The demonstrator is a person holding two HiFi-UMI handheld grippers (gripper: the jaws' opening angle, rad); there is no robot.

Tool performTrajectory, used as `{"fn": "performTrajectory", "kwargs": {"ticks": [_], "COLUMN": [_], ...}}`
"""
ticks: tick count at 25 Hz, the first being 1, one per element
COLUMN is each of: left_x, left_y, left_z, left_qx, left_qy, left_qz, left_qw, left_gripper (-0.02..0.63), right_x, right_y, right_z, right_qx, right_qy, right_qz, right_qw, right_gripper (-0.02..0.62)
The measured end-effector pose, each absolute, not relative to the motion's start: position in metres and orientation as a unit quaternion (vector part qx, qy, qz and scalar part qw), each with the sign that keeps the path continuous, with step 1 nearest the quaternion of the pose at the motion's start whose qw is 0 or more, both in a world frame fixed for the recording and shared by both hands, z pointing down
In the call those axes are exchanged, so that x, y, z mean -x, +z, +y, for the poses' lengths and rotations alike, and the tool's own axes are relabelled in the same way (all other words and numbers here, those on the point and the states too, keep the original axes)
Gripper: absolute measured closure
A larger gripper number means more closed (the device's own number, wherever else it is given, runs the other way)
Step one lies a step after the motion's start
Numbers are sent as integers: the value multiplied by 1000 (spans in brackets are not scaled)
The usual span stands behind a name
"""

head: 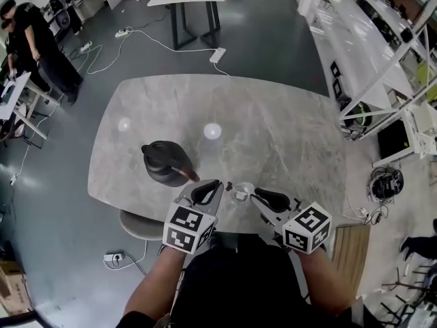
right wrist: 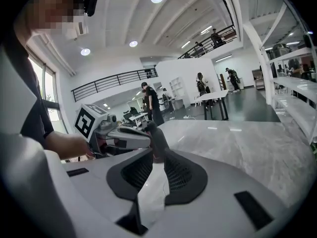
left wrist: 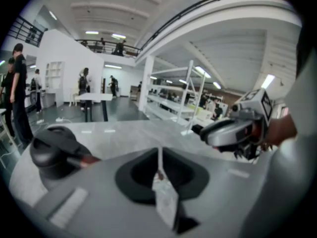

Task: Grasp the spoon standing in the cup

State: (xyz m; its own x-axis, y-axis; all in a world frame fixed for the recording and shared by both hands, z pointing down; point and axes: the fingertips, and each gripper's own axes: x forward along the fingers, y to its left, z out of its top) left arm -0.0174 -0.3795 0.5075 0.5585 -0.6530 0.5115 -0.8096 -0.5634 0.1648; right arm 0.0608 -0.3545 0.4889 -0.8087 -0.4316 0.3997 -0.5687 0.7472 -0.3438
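Note:
A small clear glass cup (head: 240, 194) stands near the front edge of the grey marble table (head: 273, 128). The dark reddish top of the spoon (head: 231, 184) sticks up at its left rim. My left gripper (head: 218, 183) points at the cup from the left, its tips just short of the spoon. In the left gripper view my left gripper (left wrist: 159, 155) shows only a thin slit between its pads, with a small brown speck low in it. My right gripper (head: 254, 195) lies right of the cup, and in its own view my right gripper (right wrist: 154, 155) has pads that meet.
A black kettle (head: 165, 162) stands left of the cup, close to my left gripper. A round stool (head: 136, 225) sits under the table's front left. People stand at the far left, cables cross the floor, and white shelving (head: 382, 53) runs along the right.

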Motion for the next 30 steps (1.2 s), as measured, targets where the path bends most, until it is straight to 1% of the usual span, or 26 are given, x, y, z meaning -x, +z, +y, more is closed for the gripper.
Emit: {"fn": "performTrajectory", "kwargs": {"ticks": [4,9,12,19,21,23,30], "left_x": [2,-4,-9,-18,-20,-21,-21], "left_y": [547,587,602,624,623,620,589], "left_z": [-383,-390,-391,-388,-390,-391,-393], "left_qx": [-858,-845,-839,-832,-832,-834,-851], "left_qy": [227,252,259,275,275,272,250], "left_qz": [-400,-392,-386,-371,-375,-376,-371], "left_qw": [231,264,283,307,303,298,275], "left_gripper": [500,462,453,456,480,531,549], "right_x": [-72,-87,-95,-108,-112,-115,-114], "right_y": [500,506,504,498,496,493,484], "right_z": [-354,-352,-350,-350,-351,-352,-356], "right_qx": [-270,-277,-283,-298,-303,-309,-316], "right_qy": [248,259,263,261,261,265,266], "right_qz": [-917,-912,-910,-907,-906,-903,-902], "right_qw": [155,154,151,144,142,136,122], "right_gripper": [531,532,534,538,540,541,555]}}
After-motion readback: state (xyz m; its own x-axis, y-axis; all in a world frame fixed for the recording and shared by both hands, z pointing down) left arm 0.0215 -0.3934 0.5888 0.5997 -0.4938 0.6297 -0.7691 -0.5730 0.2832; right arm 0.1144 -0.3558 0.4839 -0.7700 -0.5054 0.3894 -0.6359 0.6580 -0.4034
